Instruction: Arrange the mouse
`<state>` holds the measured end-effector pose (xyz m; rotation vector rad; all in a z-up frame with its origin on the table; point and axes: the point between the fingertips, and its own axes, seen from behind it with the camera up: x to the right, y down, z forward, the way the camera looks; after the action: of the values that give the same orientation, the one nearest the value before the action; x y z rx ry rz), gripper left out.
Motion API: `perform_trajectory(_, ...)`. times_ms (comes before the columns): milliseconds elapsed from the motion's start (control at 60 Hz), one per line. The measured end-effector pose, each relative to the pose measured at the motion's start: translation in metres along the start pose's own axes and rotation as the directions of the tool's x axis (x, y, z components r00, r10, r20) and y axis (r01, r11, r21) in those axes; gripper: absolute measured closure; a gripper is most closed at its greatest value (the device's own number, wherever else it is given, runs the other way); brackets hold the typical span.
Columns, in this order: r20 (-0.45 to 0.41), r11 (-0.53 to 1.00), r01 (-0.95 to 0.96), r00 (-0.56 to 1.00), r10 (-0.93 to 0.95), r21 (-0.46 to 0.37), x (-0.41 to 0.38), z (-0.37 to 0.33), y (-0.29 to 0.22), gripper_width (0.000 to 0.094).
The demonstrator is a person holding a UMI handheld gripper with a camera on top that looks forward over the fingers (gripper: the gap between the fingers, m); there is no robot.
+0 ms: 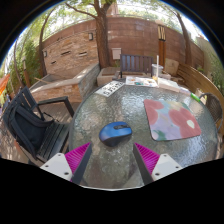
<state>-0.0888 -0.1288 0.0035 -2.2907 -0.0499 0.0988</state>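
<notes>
A blue computer mouse (pixel 115 132) lies on the round glass table (pixel 120 110), just ahead of my fingers and a little left of their midline. A pink and red patterned mouse pad (pixel 178 120) lies flat on the table to the right of the mouse. My gripper (pixel 113 158) is open, with its magenta pads (pixel 79 157) spread wide and nothing between them. The mouse lies beyond the fingertips, untouched.
A black folding chair (pixel 28 125) stands left of the table. A white bottle (pixel 156 70) and papers (pixel 110 88) lie at the table's far side. Behind are patio chairs (pixel 134 64), a brick wall (pixel 70 45) and a tree (pixel 103 30).
</notes>
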Motion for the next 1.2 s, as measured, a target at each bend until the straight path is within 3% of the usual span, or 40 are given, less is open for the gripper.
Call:
perform_trajectory(350,-0.046,0.999,-0.035,0.998,0.035,-0.008,-0.023,0.076,-0.044,0.0125)
perform_trajectory(500,-0.097,1.0,0.002,0.995,-0.003,-0.01,-0.02,0.088,-0.049,0.0421)
perform_trajectory(667,-0.099,1.0,0.021,0.995,-0.023,-0.018,-0.019,0.087,-0.05,0.0549)
perform_trajectory(750,-0.058,0.999,0.036,0.998,-0.037,-0.02,-0.024,0.083,-0.055,0.0587)
perform_trajectory(833,0.011,0.998,0.058,0.998,-0.059,0.04,-0.033,0.065,-0.085,0.0586)
perform_trajectory(950,0.094,0.979,0.021,0.995,-0.041,0.204,-0.029,0.012,-0.172,0.0587)
perform_trajectory(1067,0.1,0.938,-0.023,0.995,-0.013,0.345,0.023,-0.029,-0.251,0.0588)
perform_trajectory(1200,0.031,0.945,-0.046,0.999,0.038,0.325,0.123,-0.019,-0.254,0.0591)
